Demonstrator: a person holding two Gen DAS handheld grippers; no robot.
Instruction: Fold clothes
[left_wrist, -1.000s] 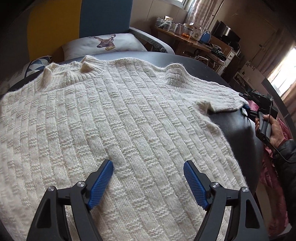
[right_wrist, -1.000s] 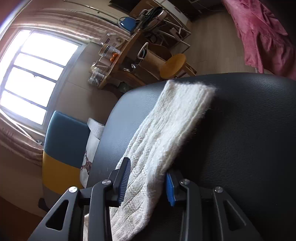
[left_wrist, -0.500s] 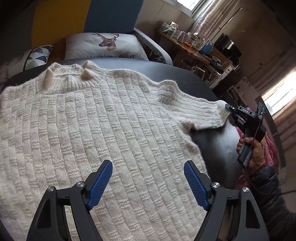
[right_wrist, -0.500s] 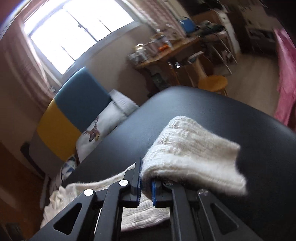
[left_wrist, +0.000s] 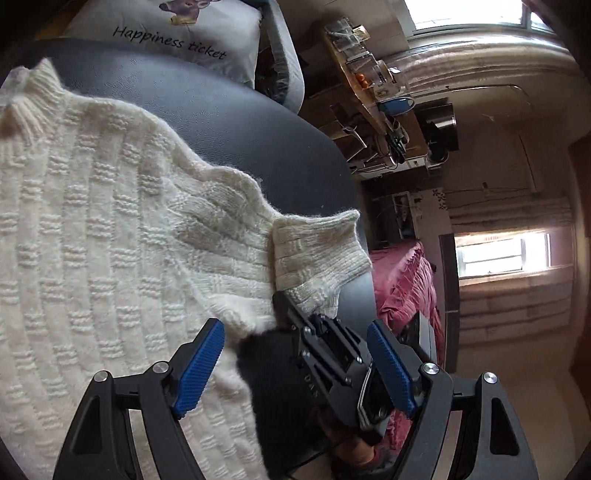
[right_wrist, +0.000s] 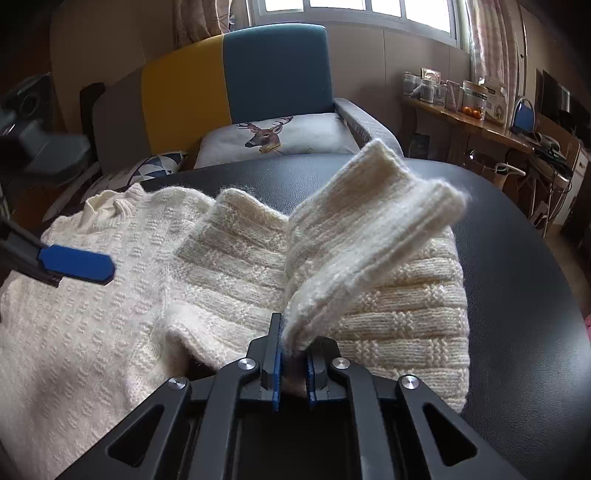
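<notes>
A cream knitted sweater (left_wrist: 110, 240) lies flat on the black padded table (left_wrist: 236, 122). Its right sleeve (right_wrist: 369, 229) is doubled back over the shoulder, cuff lifted. My right gripper (right_wrist: 293, 354) is shut on the sleeve near the cuff. In the left wrist view the right gripper (left_wrist: 284, 306) comes in from below, pinching the sleeve's edge. My left gripper (left_wrist: 295, 369) stands open over the sweater's right side, just above the right tool, holding nothing. One of the left fingers (right_wrist: 74, 264) shows at the left edge over the sweater (right_wrist: 92, 314).
A blue and yellow armchair (right_wrist: 273, 70) with a deer pillow (right_wrist: 273, 136) stands behind the table (right_wrist: 517, 277). A wooden desk (right_wrist: 461, 122) with jars runs along the right wall. Pink cloth (left_wrist: 402, 280) lies beyond the table's right edge.
The right gripper shut on the sleeve and carried it from stretched out on the table inward over the sweater. The left gripper swung right, towards the sleeve, still open.
</notes>
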